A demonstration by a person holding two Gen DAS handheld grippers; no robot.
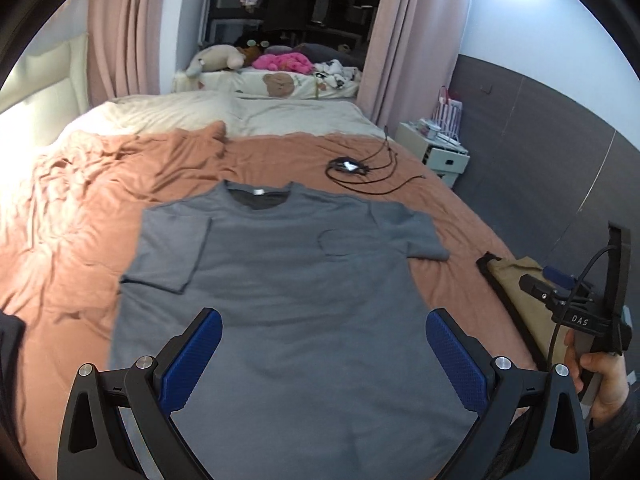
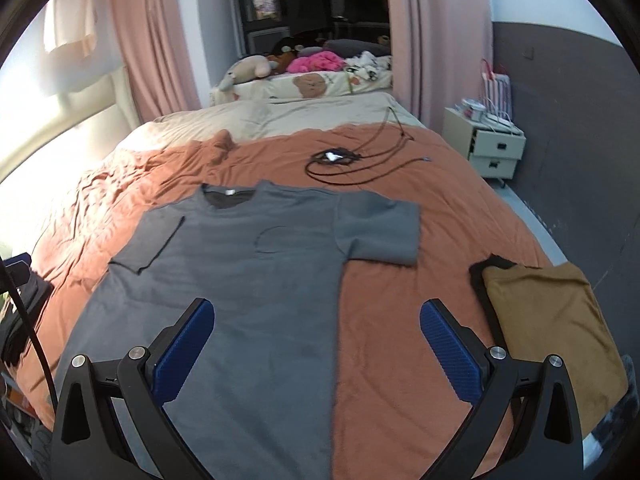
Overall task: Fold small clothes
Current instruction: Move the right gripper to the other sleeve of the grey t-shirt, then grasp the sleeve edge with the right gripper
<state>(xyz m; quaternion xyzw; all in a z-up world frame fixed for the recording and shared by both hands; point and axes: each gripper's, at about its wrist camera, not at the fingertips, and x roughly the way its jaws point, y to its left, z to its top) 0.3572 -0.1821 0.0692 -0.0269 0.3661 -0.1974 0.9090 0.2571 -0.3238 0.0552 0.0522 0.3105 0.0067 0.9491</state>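
A grey T-shirt (image 1: 280,280) (image 2: 240,280) lies flat, front up, on the orange bedspread (image 1: 80,220), collar away from me. Its left sleeve (image 1: 168,252) is folded in over the body; the right sleeve (image 2: 376,232) is spread out. My left gripper (image 1: 324,336) hovers open above the shirt's lower half, nothing between its blue pads. My right gripper (image 2: 316,328) is open too, above the shirt's right edge, with nothing held. From the left wrist view, the right gripper's body shows at the far right, held in a hand (image 1: 600,376).
A folded mustard-brown garment (image 2: 552,332) (image 1: 516,280) lies on the bed to the right of the shirt. A coil of black cable (image 2: 336,160) rests beyond the collar. A bedside cabinet (image 2: 492,148) stands right of the bed. Plush toys and pillows are at the far end.
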